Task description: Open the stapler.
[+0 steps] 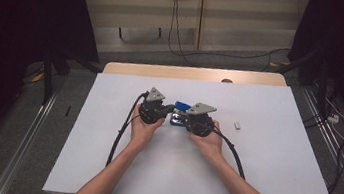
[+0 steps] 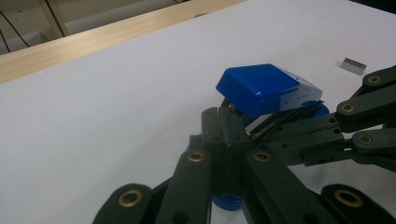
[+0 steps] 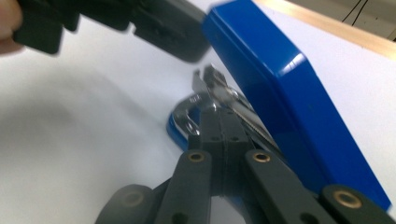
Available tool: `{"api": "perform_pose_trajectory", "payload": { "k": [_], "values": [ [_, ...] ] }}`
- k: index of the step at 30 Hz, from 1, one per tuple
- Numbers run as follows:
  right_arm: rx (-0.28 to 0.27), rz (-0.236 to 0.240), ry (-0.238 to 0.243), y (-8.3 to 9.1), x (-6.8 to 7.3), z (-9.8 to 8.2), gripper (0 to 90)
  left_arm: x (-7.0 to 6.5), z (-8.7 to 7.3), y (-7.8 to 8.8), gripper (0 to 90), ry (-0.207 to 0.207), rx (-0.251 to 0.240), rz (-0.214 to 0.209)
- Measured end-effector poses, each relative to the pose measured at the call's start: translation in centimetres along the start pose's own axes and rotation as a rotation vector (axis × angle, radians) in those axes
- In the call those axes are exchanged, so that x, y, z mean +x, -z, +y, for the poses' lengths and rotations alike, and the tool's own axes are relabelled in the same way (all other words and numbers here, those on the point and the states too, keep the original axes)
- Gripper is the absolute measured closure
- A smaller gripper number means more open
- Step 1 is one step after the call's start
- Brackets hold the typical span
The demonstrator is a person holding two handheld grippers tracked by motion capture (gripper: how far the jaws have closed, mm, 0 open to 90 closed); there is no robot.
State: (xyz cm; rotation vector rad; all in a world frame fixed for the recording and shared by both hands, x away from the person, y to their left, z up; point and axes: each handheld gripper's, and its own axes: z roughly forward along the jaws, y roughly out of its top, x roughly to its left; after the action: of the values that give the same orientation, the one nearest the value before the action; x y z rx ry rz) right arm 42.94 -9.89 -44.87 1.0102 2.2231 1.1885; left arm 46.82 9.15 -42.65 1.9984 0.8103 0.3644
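Note:
A blue stapler (image 1: 182, 106) lies at the middle of the white table (image 1: 262, 164) with its lid (image 2: 261, 88) swung up. My left gripper (image 1: 170, 110) points right at it and my right gripper (image 1: 185, 120) points left, so the two tips meet under the lid. In the left gripper view my own jaws (image 2: 222, 122) are pressed together, tips against the stapler's metal inner part. In the right gripper view my jaws (image 3: 219, 119) are also together, right below the shiny metal magazine (image 3: 212, 88). Whether either tip pinches metal is not clear.
A small grey strip of staples (image 1: 237, 126) lies on the table to the right of the hands. A wooden edge (image 1: 188, 73) runs along the far side. Cables trail from both grippers toward the near edge. Dark stands flank the table.

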Motion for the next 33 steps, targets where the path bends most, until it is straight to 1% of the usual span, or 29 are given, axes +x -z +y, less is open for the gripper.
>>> {"api": "perform_pose_trajectory", "payload": {
  "k": [3,6,10,11,14,16,18,21,23,26,27,29,33],
  "values": [
    [-0.019,-0.018,-0.008,-0.3,0.5,0.4,90.0,0.0,0.0,0.0,90.0,0.0,0.002,0.0],
    [-0.024,-0.035,-0.013,-0.7,0.7,0.6,90.0,0.0,-0.1,0.0,90.0,0.0,0.004,0.0],
    [-0.032,-0.046,-0.018,-1.0,0.9,0.8,90.0,0.0,0.0,0.0,90.0,0.004,-0.001,-0.002],
    [-0.032,-0.049,-0.017,-1.0,0.9,0.8,90.0,0.1,-0.1,0.0,90.0,0.011,-0.004,-0.005],
    [-0.041,-0.065,-0.011,-1.0,0.9,0.9,90.0,0.1,0.0,0.0,90.0,0.011,-0.003,-0.005],
    [-0.044,-0.068,-0.016,-1.0,0.9,0.9,90.0,0.1,0.0,0.0,90.0,0.01,-0.006,-0.005],
    [-0.048,-0.082,-0.003,-1.0,1.0,0.9,90.0,0.1,0.0,0.0,90.0,0.008,-0.006,-0.006],
    [-0.058,-0.089,-0.008,-1.0,1.1,1.0,90.0,0.2,0.1,0.0,90.0,0.014,-0.011,-0.015],
    [-0.06,-0.092,-0.004,-1.0,1.2,1.0,90.0,0.2,0.1,-0.1,90.0,0.012,-0.009,-0.015],
    [-0.056,-0.093,0.004,-1.0,1.2,1.0,90.0,0.3,-0.1,-0.2,90.0,0.019,-0.005,-0.02],
    [-0.057,-0.093,0.001,-0.9,1.1,1.0,90.0,0.3,-0.1,-0.3,90.0,0.021,-0.004,-0.024],
    [-0.061,-0.097,-0.01,-0.8,1.0,1.0,90.0,0.1,-0.1,-0.4,90.0,0.017,-0.002,-0.018],
    [-0.061,-0.099,-0.014,-0.7,0.8,1.0,90.0,0.0,-0.2,-0.8,90.0,0.011,0.009,-0.026]
  ]
}}
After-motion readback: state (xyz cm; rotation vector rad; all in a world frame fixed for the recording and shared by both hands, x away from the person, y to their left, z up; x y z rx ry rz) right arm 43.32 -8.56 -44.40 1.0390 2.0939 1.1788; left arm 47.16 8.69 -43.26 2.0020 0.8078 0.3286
